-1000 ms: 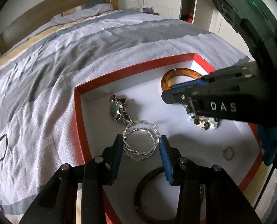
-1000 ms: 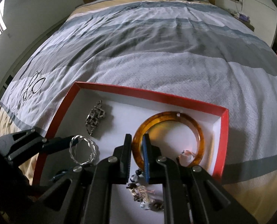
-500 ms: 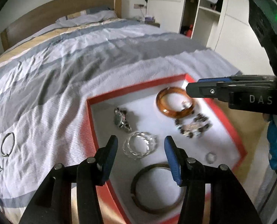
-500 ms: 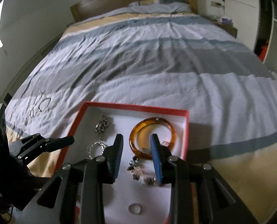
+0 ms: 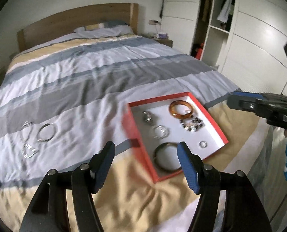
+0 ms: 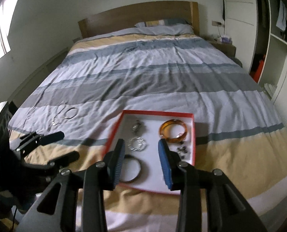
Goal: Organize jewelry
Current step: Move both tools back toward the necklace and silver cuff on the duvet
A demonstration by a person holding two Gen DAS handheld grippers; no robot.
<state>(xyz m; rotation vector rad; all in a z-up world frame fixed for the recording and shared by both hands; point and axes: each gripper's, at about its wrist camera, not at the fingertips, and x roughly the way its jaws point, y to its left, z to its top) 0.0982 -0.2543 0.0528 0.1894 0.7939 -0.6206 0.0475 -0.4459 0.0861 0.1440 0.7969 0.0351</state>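
Note:
A red box (image 5: 216,124) (image 6: 193,135) with a white floor lies on the bed. In it are an amber bangle (image 5: 181,109) (image 6: 173,132), a silver watch (image 5: 147,116), a twisted silver bangle (image 5: 160,132) (image 6: 137,144), a bead bracelet (image 5: 192,125), a dark bangle (image 5: 165,159) (image 6: 131,171) and a small ring (image 5: 203,144). Silver bangles (image 5: 46,132) (image 6: 70,113) lie loose on the bedspread to the left. My left gripper (image 5: 146,163) is open and empty, high above the box's near left edge. My right gripper (image 6: 141,159) is open and empty above the box.
The striped bedspread (image 5: 85,81) covers a wide bed with a wooden headboard (image 6: 139,17). White wardrobes (image 5: 249,44) stand to the right. The right gripper shows in the left wrist view (image 5: 259,106) and the left gripper in the right wrist view (image 6: 43,141).
Both grippers have pulled up and back from the box and opened wider. The twisted silver bangle and the bead bracelet now lie free in the box.

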